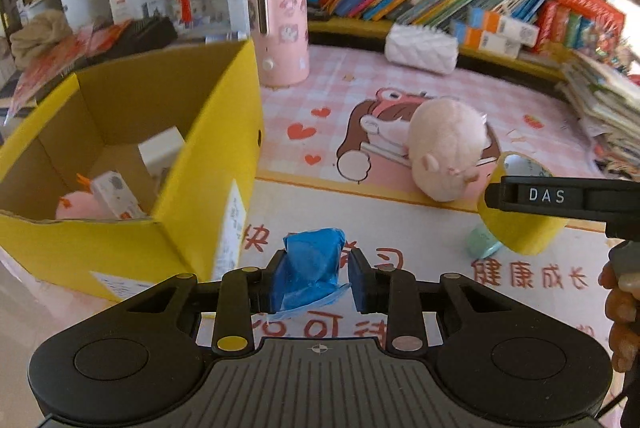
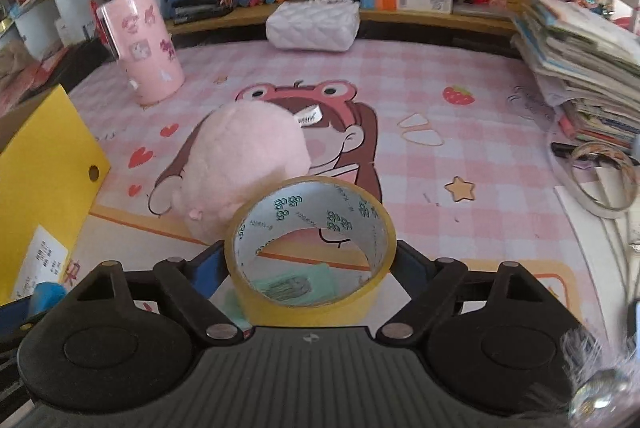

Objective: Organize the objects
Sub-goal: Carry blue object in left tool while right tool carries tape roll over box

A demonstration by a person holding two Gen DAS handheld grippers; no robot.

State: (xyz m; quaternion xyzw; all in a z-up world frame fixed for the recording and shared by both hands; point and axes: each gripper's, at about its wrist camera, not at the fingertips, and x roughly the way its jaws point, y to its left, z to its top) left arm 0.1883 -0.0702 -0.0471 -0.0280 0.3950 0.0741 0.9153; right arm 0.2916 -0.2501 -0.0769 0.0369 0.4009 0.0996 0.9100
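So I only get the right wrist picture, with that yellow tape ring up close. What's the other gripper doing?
Observer: The left gripper is shut on a crumpled blue plastic bag, just beside the yellow box.
Visitor: I only see the outside of that box. Is anything in it?
Observer: Yes. It is open on top, and a pink plush toy and a small white carton lie inside.
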